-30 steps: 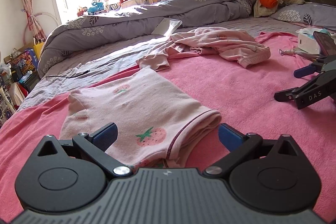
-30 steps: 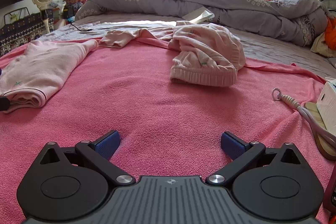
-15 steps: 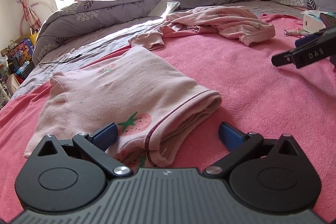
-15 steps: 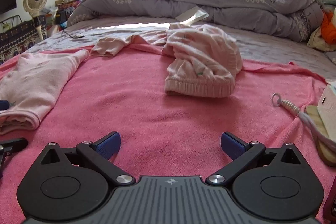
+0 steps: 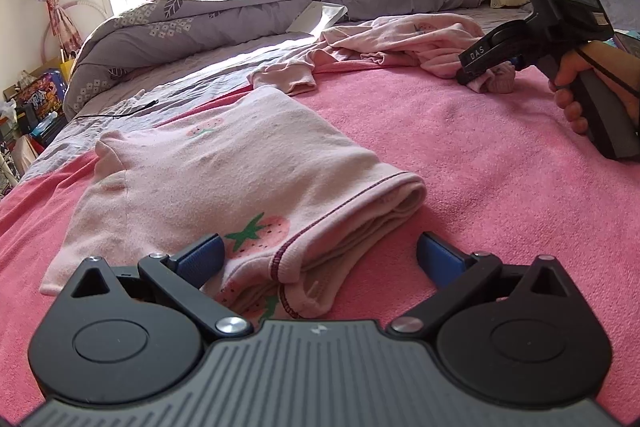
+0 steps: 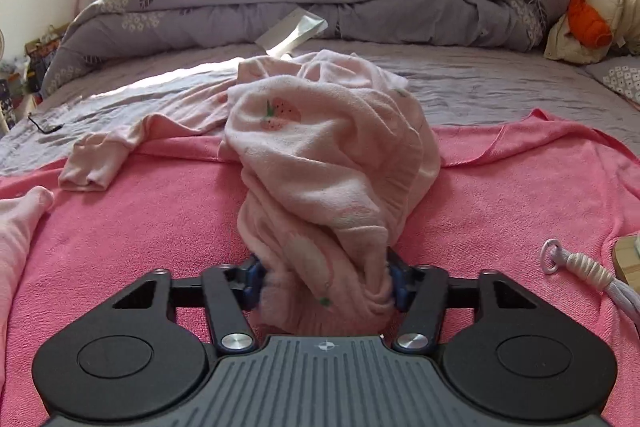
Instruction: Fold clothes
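A folded pale pink strawberry-print garment lies on the pink towel. My left gripper is open, its jaws on either side of the folded garment's near corner. A second crumpled pink strawberry garment lies across the towel's far edge. My right gripper is shut on the bunched waistband end of the crumpled garment. In the left wrist view the right gripper shows at the far right, held by a hand, with the crumpled garment in it.
A grey quilt is heaped along the far side of the bed, with a clear plastic bag against it. A white cord with a ring lies at the right edge of the towel. Pillows and an orange cloth sit at the headboard.
My right gripper moved forward to the crumpled garment and closed on its waistband end. My left gripper moved closer to the folded garment's corner and stayed open.
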Tool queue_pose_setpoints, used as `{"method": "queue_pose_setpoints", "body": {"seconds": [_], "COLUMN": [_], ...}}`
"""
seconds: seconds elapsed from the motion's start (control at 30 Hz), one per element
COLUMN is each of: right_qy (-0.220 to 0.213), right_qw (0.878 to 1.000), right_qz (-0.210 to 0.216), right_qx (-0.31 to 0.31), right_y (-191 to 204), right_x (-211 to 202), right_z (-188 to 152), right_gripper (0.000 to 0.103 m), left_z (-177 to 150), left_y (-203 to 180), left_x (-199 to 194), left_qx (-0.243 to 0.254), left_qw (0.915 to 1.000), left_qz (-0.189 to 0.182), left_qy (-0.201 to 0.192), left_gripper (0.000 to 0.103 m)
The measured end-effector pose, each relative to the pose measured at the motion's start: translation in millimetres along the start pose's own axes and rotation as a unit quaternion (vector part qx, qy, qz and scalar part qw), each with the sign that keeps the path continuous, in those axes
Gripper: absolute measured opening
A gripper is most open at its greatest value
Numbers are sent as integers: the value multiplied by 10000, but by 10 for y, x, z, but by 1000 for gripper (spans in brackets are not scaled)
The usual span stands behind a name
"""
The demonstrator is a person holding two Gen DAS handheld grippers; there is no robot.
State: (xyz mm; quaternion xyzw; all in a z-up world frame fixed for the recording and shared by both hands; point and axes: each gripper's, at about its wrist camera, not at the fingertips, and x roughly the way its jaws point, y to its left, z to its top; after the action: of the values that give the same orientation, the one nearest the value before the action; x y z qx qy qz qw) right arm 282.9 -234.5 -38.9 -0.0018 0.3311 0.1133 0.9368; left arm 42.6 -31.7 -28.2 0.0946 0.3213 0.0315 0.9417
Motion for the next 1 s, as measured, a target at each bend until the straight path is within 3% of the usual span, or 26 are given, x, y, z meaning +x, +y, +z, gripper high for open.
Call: {"method": "queue_pose_setpoints", "body": {"seconds": [0.07, 0.2, 0.3, 0.43, 0.57, 0.63, 0.7, 0.8, 0.87, 0.93, 1.0], "right_qy": [-104, -459, -905, -1284, -1137, -712, -261, -68, -257, -562, -684], "right_qw": [9994, 9904, 9818, 9626, 9479, 9543, 9649, 9733, 9727, 9635, 9523], "right_qz": [254, 1058, 1488, 2331, 2958, 2796, 2347, 1982, 2071, 2477, 2888], "right_qx": [215, 759, 751, 506, -342, -779, -1150, -1154, -1019, -850, -708], "right_y": [-45, -168, -219, -234, -96, 26, 140, 88, 38, 75, 177], "right_x": [-153, -594, -1138, -1915, -2483, -2546, -2500, -2536, -2659, -2725, -2656], "right_z": [-3, 31, 193, 77, -282, -471, -678, -796, -867, -747, -623], "right_gripper": [27, 26, 25, 25, 27, 35, 46, 48, 69, 86, 90], "left_z": [-2, -26, -26, -33, -42, -51, -82, -220, -300, -353, -380], "left_y": [8, 23, 33, 56, 69, 104, 179, 366, 485, 617, 790], "left_x": [-2, 10, 17, 35, 21, -28, -135, -382, -531, -647, -727], "left_qx": [-5, -4, -6, -6, 8, -64, -249, -419, -370, -340, -437], "left_qw": [10000, 10000, 10000, 10000, 10000, 10000, 9996, 9989, 9981, 9963, 9944], "left_qz": [-5, -11, -16, -27, -11, 33, 152, 222, 482, 787, 948], "left_qy": [-3, -8, -6, -10, -32, -28, -14, -40, -65, -101, -151], "left_gripper": [103, 103, 103, 103, 103, 103, 103, 103, 103, 103, 103]}}
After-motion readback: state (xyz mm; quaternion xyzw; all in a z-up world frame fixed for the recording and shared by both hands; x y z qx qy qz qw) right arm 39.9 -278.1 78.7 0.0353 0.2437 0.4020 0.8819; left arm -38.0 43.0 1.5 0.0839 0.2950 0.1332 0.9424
